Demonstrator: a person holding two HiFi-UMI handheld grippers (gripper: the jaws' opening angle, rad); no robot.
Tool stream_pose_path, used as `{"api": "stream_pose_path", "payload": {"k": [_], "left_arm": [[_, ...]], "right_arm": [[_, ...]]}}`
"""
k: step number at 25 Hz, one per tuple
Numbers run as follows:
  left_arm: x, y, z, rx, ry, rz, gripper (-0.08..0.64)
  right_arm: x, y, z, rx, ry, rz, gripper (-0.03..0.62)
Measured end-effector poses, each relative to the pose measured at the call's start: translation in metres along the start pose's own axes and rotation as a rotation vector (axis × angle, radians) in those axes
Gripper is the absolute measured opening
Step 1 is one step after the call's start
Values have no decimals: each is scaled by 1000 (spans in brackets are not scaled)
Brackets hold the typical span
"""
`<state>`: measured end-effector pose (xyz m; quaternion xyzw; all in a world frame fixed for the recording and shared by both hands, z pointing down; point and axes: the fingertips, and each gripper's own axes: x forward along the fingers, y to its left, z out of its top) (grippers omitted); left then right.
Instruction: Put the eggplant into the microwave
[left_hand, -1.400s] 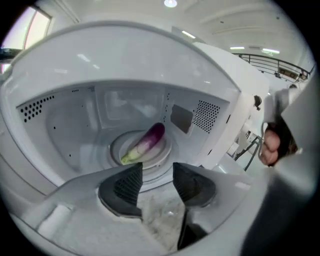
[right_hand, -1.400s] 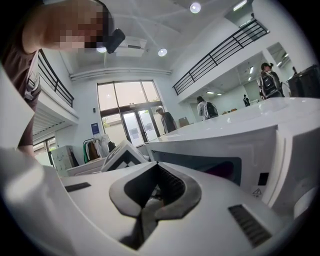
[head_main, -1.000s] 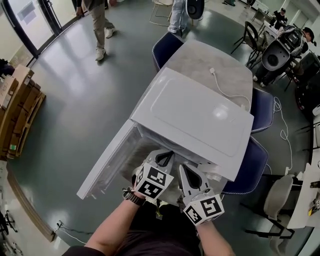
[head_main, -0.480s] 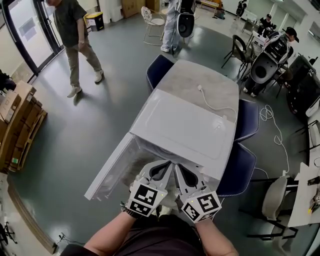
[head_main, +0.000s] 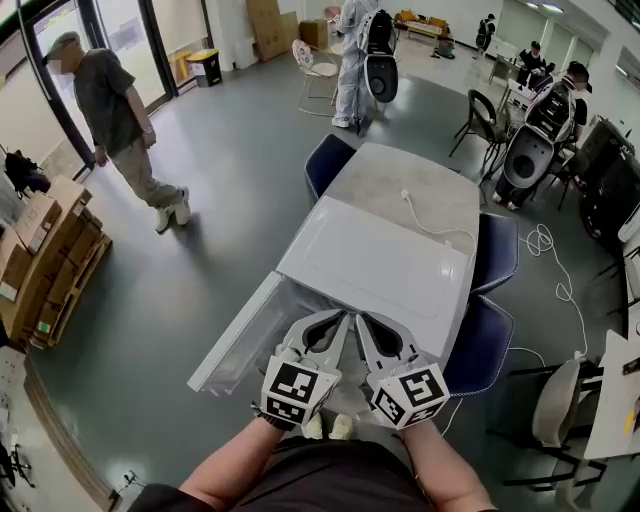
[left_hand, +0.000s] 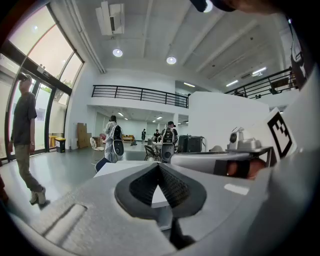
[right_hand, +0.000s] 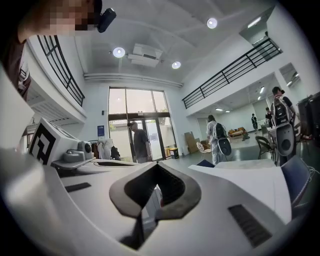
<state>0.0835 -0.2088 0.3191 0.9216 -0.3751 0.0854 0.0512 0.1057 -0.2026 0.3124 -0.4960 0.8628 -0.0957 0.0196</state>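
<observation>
In the head view, I am holding my left gripper (head_main: 338, 325) and my right gripper (head_main: 366, 326) side by side at the front edge of the boxy white microwave (head_main: 385, 265). Each gripper's jaws are pressing together on nothing. The microwave's white door (head_main: 240, 345) is hanging open to the left. The microwave is sitting on a grey stone-patterned tabletop (head_main: 415, 185). A thin white cable (head_main: 432, 218) is trailing across that tabletop, and dark blue padded chairs (head_main: 328, 160) are standing close around it. A person in a dark shirt (head_main: 115, 105) is standing on the floor well apart to the left, near stacked brown cardboard boxes (head_main: 45, 265). The microwave's top and my own grippers are covering its cavity. The eggplant is showing in none of my views, so I cannot tell where it is lying.

In the left gripper view, my dark ribbed pads (left_hand: 172, 187) are meeting at their tips with nothing between them. My gripper's pale body is filling the lower half of this view, and the right gripper is crowding in from the right. Beyond them, a figure in white with a dark backpack (left_hand: 112, 142) is standing under a black balcony railing (left_hand: 140, 92).

In the right gripper view, my jaws are likewise closing tip to tip on nothing. The left gripper is blocking the left side, and tall glass doors (right_hand: 142, 125) are showing in the distance.
</observation>
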Motion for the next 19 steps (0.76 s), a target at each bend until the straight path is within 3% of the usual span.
{"api": "stream_pose_path", "payload": {"k": [7, 19], "left_arm": [[-13, 2, 18, -6, -45, 38, 9], [-22, 6, 9, -19, -39, 72, 9]], "right_arm": [[-1, 13, 17, -42, -17, 33, 2], [1, 25, 12, -70, -15, 67, 2]]}}
